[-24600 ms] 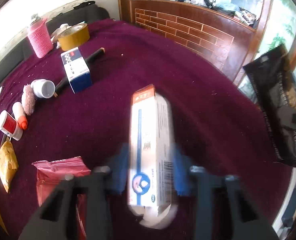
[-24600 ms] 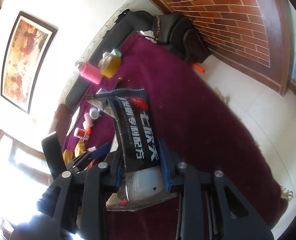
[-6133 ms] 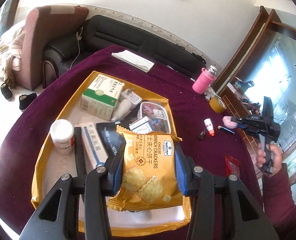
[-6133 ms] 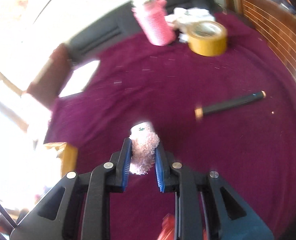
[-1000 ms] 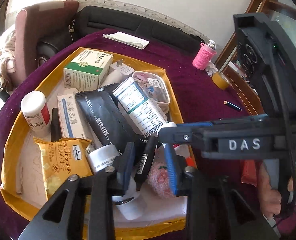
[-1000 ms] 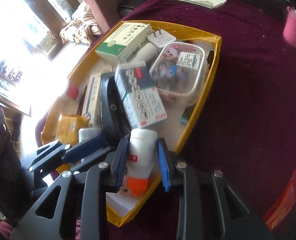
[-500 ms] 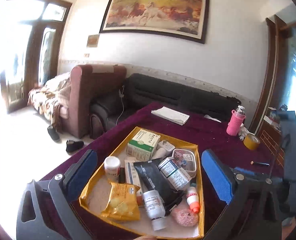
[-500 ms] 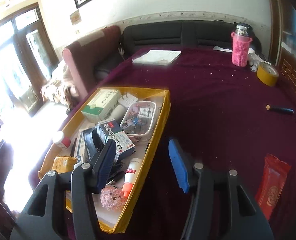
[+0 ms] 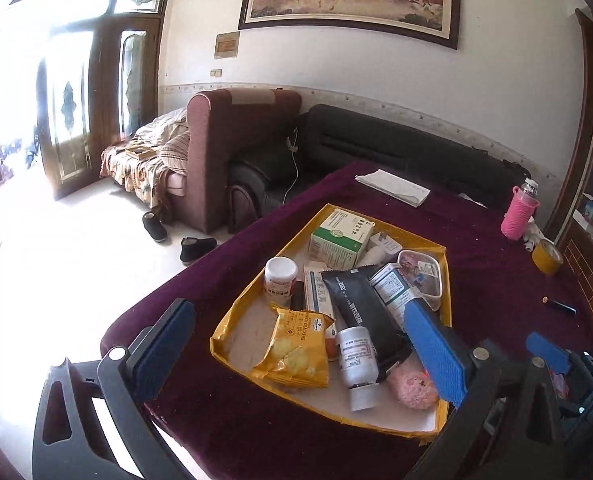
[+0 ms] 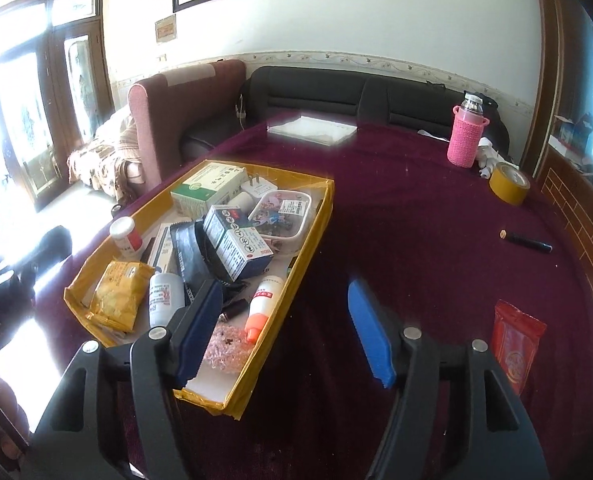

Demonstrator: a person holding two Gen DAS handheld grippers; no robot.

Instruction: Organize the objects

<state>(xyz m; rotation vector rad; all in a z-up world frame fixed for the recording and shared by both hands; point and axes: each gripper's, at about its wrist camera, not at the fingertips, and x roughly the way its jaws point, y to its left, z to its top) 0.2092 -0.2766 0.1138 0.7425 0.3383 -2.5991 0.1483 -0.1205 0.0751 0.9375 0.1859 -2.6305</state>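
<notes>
A yellow tray (image 9: 236,312) on the purple tablecloth holds a cracker packet (image 9: 296,348), a white bottle (image 9: 356,356), a pink fluffy pad (image 9: 412,386), a black pouch (image 9: 360,308), boxes and a clear container (image 9: 420,276). My left gripper (image 9: 300,344) hovers above the tray's near end, jaws wide open and empty. My right gripper (image 10: 284,332) hangs over the tray's right rim (image 10: 308,248); its jaws are opening with nothing between them. An orange-capped white tube (image 10: 262,304) lies just inside that rim.
On the cloth outside the tray lie a red packet (image 10: 516,340), a black pen (image 10: 526,242), a yellow tape roll (image 10: 508,182), a pink-sleeved bottle (image 10: 466,138) and folded paper (image 10: 312,128). Sofas stand behind the table; its edge drops off left of the tray.
A second ago both grippers were down in the tray, the right shut on the white tube. Both have let go and pulled back and up; the right jaws have spread further.
</notes>
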